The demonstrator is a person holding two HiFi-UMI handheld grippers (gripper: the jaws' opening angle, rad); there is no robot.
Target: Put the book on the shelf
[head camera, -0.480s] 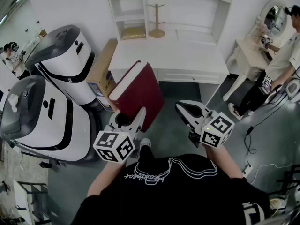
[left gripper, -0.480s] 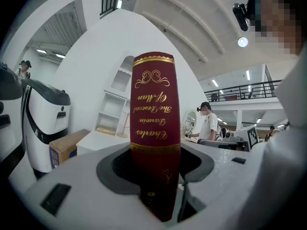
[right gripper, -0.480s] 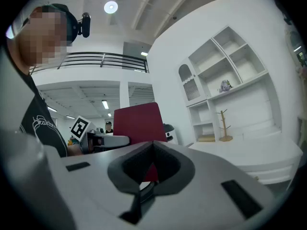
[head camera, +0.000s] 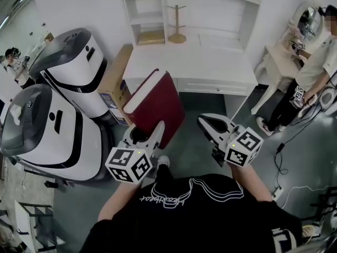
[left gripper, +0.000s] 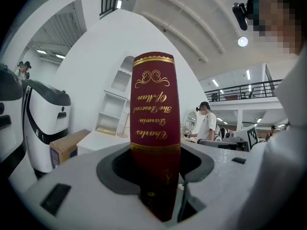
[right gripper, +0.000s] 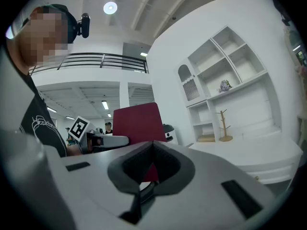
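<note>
Dark-red hardcover book (head camera: pixel 156 101) with gold edging is held up off the floor by the left gripper (head camera: pixel 145 135), tilted, in front of the near left corner of the white desk (head camera: pixel 210 63). It is not on any shelf. The white shelf unit (head camera: pixel 141 9) stands at the back of that desk. One compartment holds a flat tan object (head camera: pixel 151 36), and a small wooden peg stand (head camera: pixel 176 23) sits on the desktop beside it.

Left of the book, a brown cardboard box (head camera: pixel 115 82) leans against the desk's side. Beyond it stand two big white-and-black machines (head camera: pixel 67 70), close together. At the far right a person in a white shirt (head camera: pixel 310 73) stands by a white dressing table with an oval mirror (head camera: pixel 308 19). Between the book and the shelves lies only the bare desktop.

Gold script runs along the spine, upside down in the left gripper view: "Charles Darwin, The Descent Of Man".

The left gripper's jaws are clamped on the lower end of the book, one pad on each cover. The right gripper (head camera: pixel 212 124) hangs to the book's right, apart from it, with its jaws closed tip to tip on nothing.
</note>
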